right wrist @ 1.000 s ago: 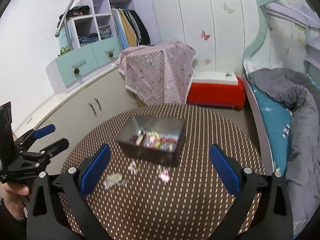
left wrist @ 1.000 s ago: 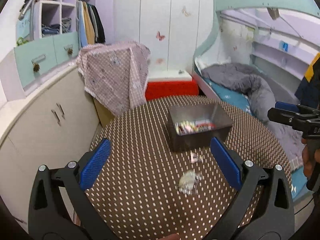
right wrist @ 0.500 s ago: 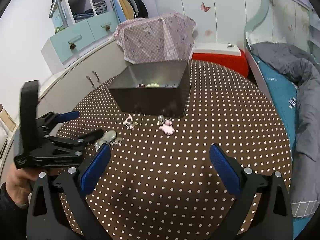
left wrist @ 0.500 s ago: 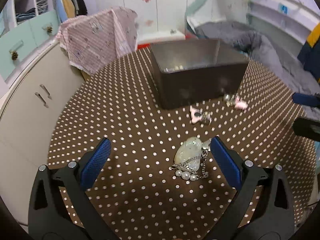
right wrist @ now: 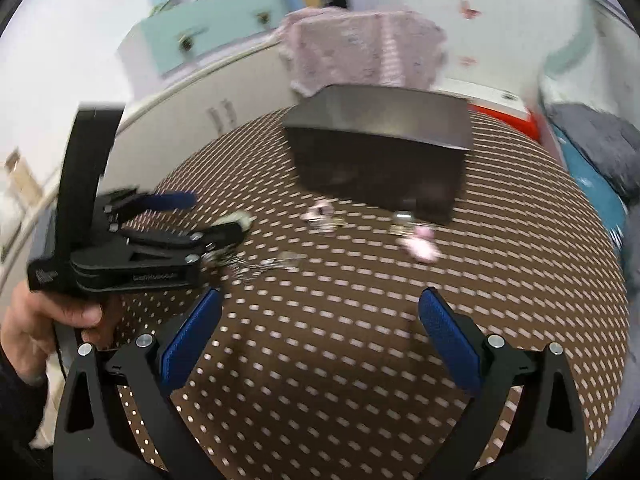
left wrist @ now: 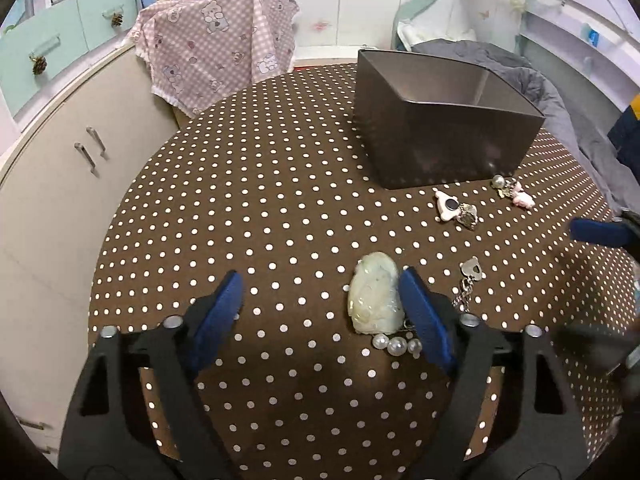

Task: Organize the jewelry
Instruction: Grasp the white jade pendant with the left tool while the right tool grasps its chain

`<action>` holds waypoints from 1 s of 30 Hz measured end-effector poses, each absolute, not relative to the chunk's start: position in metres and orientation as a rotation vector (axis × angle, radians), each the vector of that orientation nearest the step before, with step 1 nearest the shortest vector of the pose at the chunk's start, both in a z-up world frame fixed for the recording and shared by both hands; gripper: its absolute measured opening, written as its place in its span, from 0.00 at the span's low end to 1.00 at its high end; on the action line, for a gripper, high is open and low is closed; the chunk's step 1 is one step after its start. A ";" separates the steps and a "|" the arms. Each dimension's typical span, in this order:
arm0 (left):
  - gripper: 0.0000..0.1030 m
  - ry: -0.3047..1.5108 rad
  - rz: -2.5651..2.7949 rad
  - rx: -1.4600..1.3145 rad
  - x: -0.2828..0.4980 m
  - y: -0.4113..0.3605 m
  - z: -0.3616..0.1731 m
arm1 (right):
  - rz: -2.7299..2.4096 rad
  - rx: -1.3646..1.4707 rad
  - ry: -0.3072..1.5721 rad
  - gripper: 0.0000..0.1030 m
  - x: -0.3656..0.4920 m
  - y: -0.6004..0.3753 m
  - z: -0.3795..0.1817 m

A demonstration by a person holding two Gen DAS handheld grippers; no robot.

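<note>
A pale jade pendant with pearls and a chain lies on the brown dotted table. My left gripper is open, low over the table, its right finger beside the pendant. A dark box stands behind. Two pink charms lie in front of the box. A heart charm on the chain lies right of the pendant. My right gripper is open and empty above the table. The right wrist view is blurred and shows the left gripper at the pendant.
A cabinet curves along the table's left side. A pink checked cloth hangs behind the table. A bed with grey bedding is at the right. The right gripper's blue fingertip shows at the right edge.
My left gripper has dropped and moved forward, its jaws narrowed, its right finger now next to the pendant. The right gripper has swung lower and closer to the table.
</note>
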State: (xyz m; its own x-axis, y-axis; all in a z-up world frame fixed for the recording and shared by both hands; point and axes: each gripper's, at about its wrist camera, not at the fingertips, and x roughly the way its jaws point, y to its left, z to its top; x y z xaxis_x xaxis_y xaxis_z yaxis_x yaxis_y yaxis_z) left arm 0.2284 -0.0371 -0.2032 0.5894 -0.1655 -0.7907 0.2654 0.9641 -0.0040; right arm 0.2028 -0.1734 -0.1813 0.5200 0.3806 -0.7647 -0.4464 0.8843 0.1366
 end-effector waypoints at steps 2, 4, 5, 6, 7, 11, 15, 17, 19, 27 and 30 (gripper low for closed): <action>0.65 0.907 -0.260 0.129 0.227 -0.037 -0.203 | 0.534 -0.137 0.898 0.89 0.207 -0.157 -0.187; 0.65 0.906 -0.260 0.148 0.225 -0.034 -0.204 | 0.564 -0.188 0.906 0.86 0.213 -0.142 -0.194; 0.65 0.908 -0.264 0.157 0.223 -0.033 -0.205 | 0.577 -0.209 0.906 0.83 0.216 -0.135 -0.197; 0.65 0.908 -0.268 0.159 0.222 -0.031 -0.206 | 0.586 -0.217 0.910 0.79 0.219 -0.131 -0.199; 0.65 0.907 -0.273 0.157 0.220 -0.028 -0.206 | 0.591 -0.233 0.917 0.77 0.222 -0.126 -0.202; 0.65 0.906 -0.281 0.146 0.219 -0.022 -0.206 | 0.628 -0.293 0.896 0.56 0.221 -0.115 -0.202; 0.65 0.905 -0.295 0.141 0.222 -0.020 -0.205 | 0.629 -0.296 0.891 0.27 0.224 -0.123 -0.200; 0.65 0.906 -0.297 0.139 0.224 -0.020 -0.204 | 0.626 -0.293 0.898 0.18 0.223 -0.129 -0.199; 0.65 0.904 -0.303 0.151 0.225 -0.022 -0.205 | 0.625 -0.296 0.906 0.13 0.222 -0.135 -0.199; 0.28 0.895 -0.387 0.206 0.221 -0.040 -0.201 | 0.606 -0.255 0.908 0.24 0.213 -0.150 -0.196; 0.28 0.898 -0.394 0.196 0.220 -0.038 -0.201 | 0.622 -0.252 0.890 0.41 0.211 -0.149 -0.193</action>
State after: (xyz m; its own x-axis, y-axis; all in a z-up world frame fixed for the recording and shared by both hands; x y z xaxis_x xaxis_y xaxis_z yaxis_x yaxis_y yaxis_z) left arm 0.2203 -0.0376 -0.2007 0.5575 -0.2509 -0.7913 0.4124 0.9110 0.0017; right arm 0.2110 -0.1492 -0.1933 0.4688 0.4001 -0.7875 -0.6019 0.7972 0.0466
